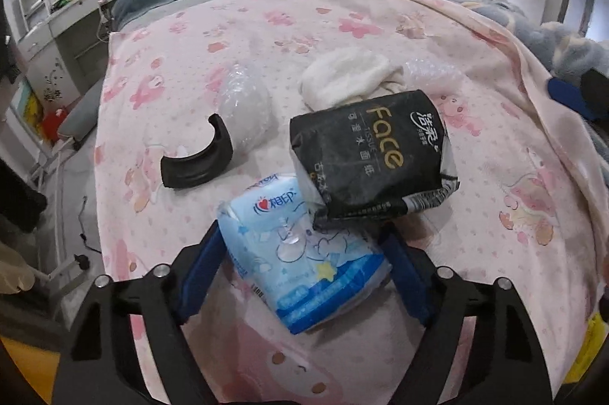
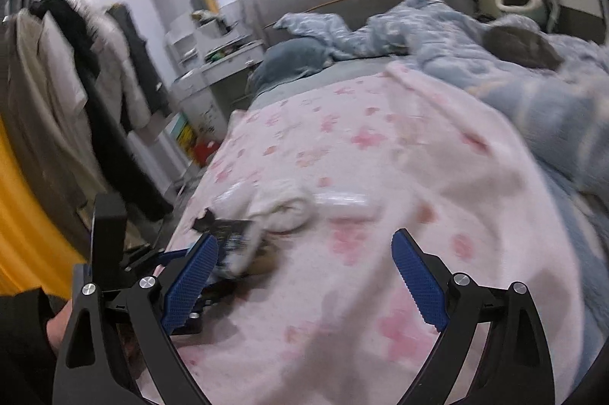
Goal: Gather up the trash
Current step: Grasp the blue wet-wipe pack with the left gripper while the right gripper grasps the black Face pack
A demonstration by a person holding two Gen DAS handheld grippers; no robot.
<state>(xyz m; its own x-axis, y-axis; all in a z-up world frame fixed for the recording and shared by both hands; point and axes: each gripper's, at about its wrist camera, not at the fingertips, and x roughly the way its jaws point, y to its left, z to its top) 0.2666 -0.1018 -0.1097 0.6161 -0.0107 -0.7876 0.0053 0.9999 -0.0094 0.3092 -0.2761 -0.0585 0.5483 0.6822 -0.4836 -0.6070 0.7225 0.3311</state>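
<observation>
pink cartoon-print blanket (image 1: 342, 35) covers the bed. light blue plastic tissue pack (image 1: 304, 252) lies between the spread blue pads of the left gripper (image 1: 304, 264), long axis running near-right to far-left, pads not visibly pressing it. one black "face" tissue pack (image 1: 371, 153) overlaps its far end. one black curved plastic piece (image 1: 198, 159), one white sock (image 1: 348, 77), two clear wrappers beyond. right view only: right gripper (image 2: 304, 275) spread wide over bare blanket, blurred.

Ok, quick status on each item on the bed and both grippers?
Left gripper: open, straddling the blue tissue pack.
Blue tissue pack: lying flat.
Black tissue pack: lying partly on the blue one.
White cloth: crumpled.
Black curved piece: lying loose.
Right gripper: open, empty.
</observation>
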